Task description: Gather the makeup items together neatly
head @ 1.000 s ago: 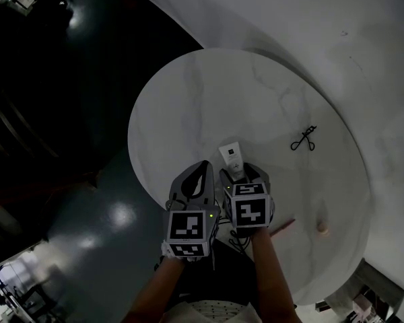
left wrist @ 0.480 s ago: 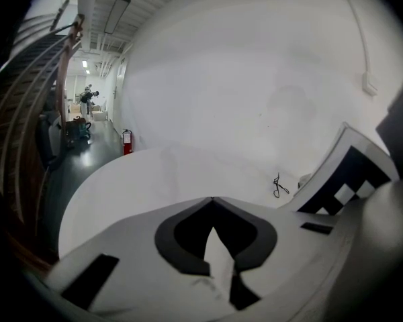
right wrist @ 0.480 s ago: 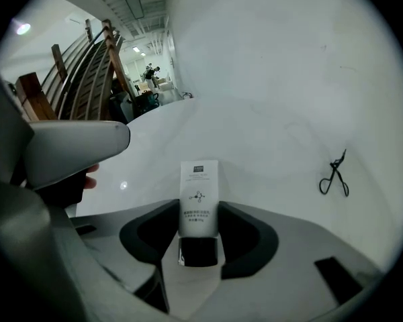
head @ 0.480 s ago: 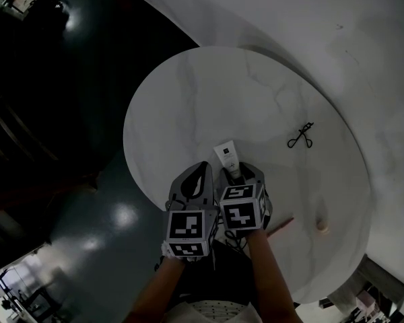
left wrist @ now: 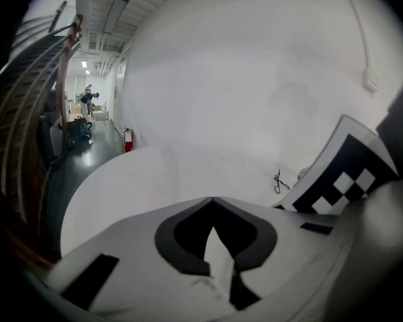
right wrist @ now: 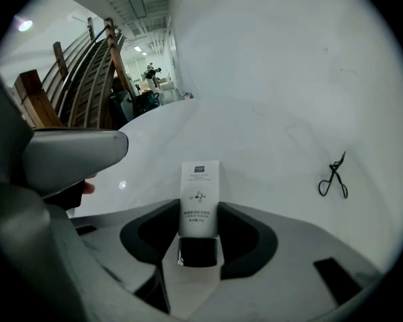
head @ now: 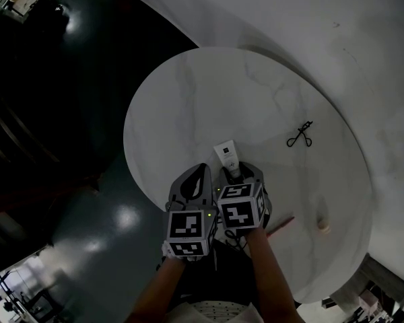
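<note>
The left hand-held gripper (left wrist: 213, 198) is clenched, its jaw tips meeting with nothing between them, and it hangs over the near edge of the round white marbled counter (head: 188, 106). Just to its right, the right hand-held gripper (right wrist: 199, 208) has just been closing its jaws on a white tube (right wrist: 200, 190), which it now grasps at the dark-capped end. The rest of the tube lies flat on the counter, pointing away from the person.

Well to the right of the tube lies a black eyelash curler (head: 301, 135); all three views show it. Only the head view shows a thin pinkish stick (head: 281, 226) and a small pale round item (head: 322, 225) near the counter's right edge. Only the right gripper view shows the tube's face: a dark patch at the far end, a small emblem and lines of print, all too small to read.
</note>
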Demonstrator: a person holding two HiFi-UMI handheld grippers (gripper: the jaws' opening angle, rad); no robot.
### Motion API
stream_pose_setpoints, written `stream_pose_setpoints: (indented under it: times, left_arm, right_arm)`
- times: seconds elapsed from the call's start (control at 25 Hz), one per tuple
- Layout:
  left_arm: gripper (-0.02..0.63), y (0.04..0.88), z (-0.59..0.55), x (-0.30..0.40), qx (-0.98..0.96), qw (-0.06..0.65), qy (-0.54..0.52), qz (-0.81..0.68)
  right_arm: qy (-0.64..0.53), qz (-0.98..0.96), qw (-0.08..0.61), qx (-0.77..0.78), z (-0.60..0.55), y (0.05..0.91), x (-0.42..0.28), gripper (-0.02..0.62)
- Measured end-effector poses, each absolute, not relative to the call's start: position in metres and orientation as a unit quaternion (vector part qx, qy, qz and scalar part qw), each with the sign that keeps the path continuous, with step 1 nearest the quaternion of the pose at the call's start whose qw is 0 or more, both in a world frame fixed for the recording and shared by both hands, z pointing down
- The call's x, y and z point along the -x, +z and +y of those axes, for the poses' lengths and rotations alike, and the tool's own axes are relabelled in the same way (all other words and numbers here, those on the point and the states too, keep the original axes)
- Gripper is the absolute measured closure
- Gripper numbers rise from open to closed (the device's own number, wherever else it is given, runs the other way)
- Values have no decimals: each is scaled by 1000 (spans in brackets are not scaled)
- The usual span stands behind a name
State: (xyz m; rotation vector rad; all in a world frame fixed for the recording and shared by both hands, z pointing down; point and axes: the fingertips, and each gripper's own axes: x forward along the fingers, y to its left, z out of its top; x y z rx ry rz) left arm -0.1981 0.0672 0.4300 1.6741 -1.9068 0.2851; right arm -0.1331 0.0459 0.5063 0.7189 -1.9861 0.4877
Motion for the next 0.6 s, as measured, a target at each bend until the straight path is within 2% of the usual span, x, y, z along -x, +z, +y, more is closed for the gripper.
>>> stream_pose_setpoints:
  times: [0.6]
  left_arm:
    - [568, 424, 52, 177, -655, 282, 117, -691]
  right_arm:
    - [268, -790, 409, -370, 29, 485, 98, 394]
